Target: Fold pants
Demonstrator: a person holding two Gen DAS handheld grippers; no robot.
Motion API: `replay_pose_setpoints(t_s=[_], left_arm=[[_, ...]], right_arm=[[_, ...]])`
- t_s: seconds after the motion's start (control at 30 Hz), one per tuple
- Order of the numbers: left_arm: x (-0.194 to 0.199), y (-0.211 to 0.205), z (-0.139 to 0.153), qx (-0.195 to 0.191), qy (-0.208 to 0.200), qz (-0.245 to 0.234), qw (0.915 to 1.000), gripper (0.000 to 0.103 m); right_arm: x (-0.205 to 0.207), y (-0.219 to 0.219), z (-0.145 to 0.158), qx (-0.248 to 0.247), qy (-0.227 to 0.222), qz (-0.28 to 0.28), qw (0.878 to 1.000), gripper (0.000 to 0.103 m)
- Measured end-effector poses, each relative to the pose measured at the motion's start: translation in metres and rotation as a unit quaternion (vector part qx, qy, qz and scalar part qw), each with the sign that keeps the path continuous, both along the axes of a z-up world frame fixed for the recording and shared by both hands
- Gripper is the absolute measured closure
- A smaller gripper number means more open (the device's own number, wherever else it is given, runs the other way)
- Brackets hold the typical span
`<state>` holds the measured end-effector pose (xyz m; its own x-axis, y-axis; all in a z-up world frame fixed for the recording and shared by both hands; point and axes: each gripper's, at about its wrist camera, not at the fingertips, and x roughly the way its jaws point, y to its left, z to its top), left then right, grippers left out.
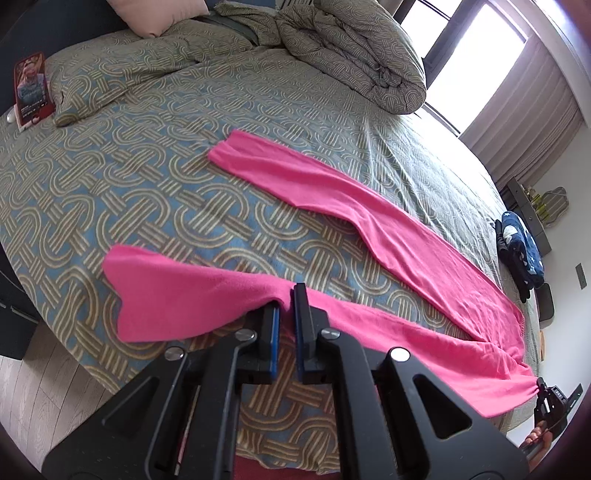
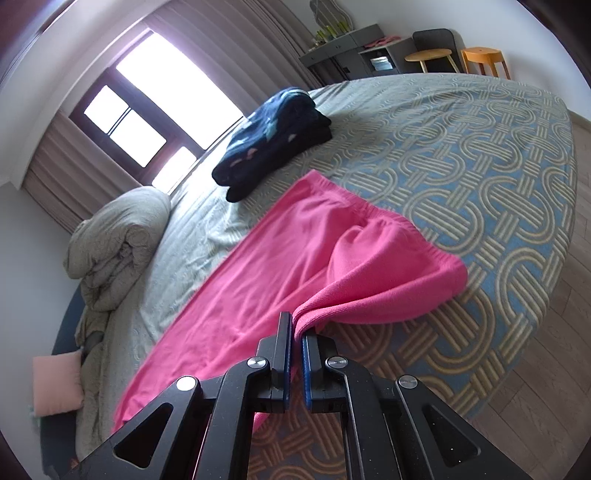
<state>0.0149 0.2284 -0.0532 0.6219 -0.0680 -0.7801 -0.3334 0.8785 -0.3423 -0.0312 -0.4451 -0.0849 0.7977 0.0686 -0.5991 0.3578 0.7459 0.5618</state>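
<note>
Both grippers pinching pink pants on the bed.

Left wrist view: your left gripper [image 1: 287,295] has its fingers [image 1: 303,314] pressed onto a fold of the near leg of the pants [image 1: 388,236], lifted a bit off the bedspread [image 1: 110,192]. Far leg lies flat, running toward the rolled duvet [image 1: 354,48]. Your right gripper [image 1: 550,402] shows at the right edge, clamped on the pants near the waist end. Red booklet [image 1: 31,88] and pillow [image 1: 162,14] sit at the head end; folded navy clothes [image 1: 521,254] at the far right.
Right wrist view: your right gripper [image 2: 295,328] fingers [image 2: 284,339] nipped shut on bunched fabric near the waistband of the pants [image 2: 258,266]. Navy clothes [image 2: 273,140] sit just beyond the waistband; duvet [image 2: 114,240] left, two stools [image 2: 436,57] by the wall.
</note>
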Motion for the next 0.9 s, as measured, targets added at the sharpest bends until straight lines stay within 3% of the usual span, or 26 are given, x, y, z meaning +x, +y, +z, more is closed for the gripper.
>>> replay_pose_setpoints(t_s=[0.17, 0.27, 0.43, 0.63, 0.7, 0.77, 0.9], left_arm=[[0.034, -0.007, 0.018, 0.028, -0.017, -0.009, 0.9994, 0.095], [0.059, -0.014, 0.027, 0.054, -0.019, -0.013, 0.9983, 0.095], [0.118, -0.021, 0.027, 0.065, 0.000, -0.015, 0.9978, 0.095], [0.205, -0.042, 0.004, 0.099, 0.042, -0.033, 0.9936, 0.095], [0.233, -0.046, -0.010, 0.110, 0.064, -0.039, 0.9911, 0.095], [0.255, -0.046, -0.026, 0.109, 0.090, -0.040, 0.9891, 0.092], [0.275, -0.040, -0.047, 0.086, 0.133, -0.035, 0.9868, 0.091]], right_arm=[[0.032, 0.005, 0.026, -0.006, -0.035, 0.011, 0.999, 0.100], [0.060, 0.011, 0.039, -0.036, -0.038, 0.019, 0.998, 0.100], [0.123, 0.022, 0.045, -0.076, -0.006, 0.039, 0.996, 0.100], [0.210, 0.028, 0.027, -0.123, 0.059, 0.059, 0.989, 0.099], [0.241, 0.031, 0.012, -0.145, 0.101, 0.070, 0.982, 0.097], [0.271, 0.034, -0.005, -0.174, 0.152, 0.078, 0.970, 0.084], [0.307, 0.038, -0.032, -0.249, 0.231, 0.109, 0.934, 0.075]])
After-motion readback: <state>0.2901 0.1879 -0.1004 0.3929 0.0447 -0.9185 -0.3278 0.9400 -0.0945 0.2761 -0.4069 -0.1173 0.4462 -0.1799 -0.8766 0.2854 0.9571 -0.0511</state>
